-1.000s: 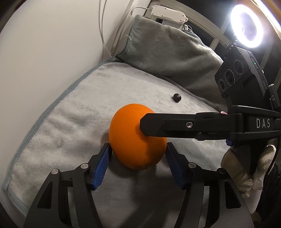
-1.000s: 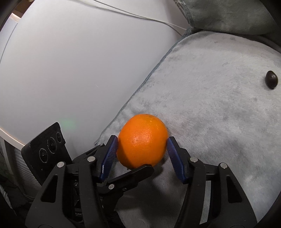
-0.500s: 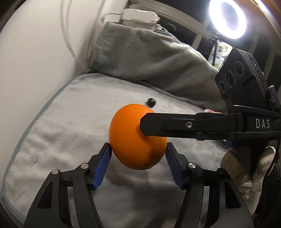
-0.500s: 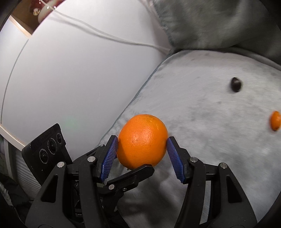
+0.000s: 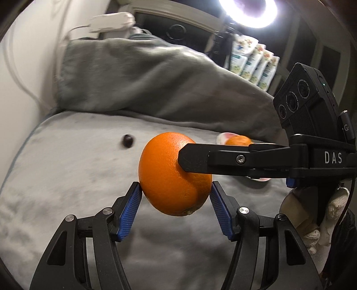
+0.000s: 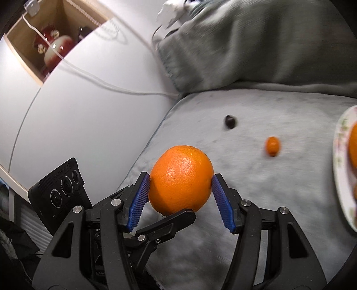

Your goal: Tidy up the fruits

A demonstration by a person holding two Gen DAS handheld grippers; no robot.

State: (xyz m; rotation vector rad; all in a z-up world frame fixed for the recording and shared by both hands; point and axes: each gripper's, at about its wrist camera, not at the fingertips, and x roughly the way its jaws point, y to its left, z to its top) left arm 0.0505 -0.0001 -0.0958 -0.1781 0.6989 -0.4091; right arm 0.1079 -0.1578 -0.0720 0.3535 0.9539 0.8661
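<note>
A large orange [image 5: 169, 178] hangs above the grey blanket [image 5: 67, 178], gripped from two sides. My left gripper [image 5: 175, 187] is shut on it, blue pads against its flanks. One finger of my right gripper [image 5: 223, 159] crosses in from the right and presses on the fruit. In the right wrist view my right gripper [image 6: 180, 179] is shut on the same orange [image 6: 180, 176], with a left-gripper finger [image 6: 169, 225] under it. A flowered plate [image 6: 340, 169] at the right edge carries another orange [image 6: 353, 142]. A small orange fruit [image 6: 272, 146] and a dark one [image 6: 229, 121] lie on the blanket.
A bunched grey blanket [image 5: 145, 80] rises behind the flat one. The white wall [image 6: 78, 111] with a cable [image 6: 107, 85] runs along the left. A ring light [image 5: 250, 11] glares at the top. A gloved hand [image 5: 312, 218] holds the right gripper.
Both grippers have lifted the orange off the blanket and carried it to the right. The plate and the small orange fruit have come into view, and the dark fruit has slid left.
</note>
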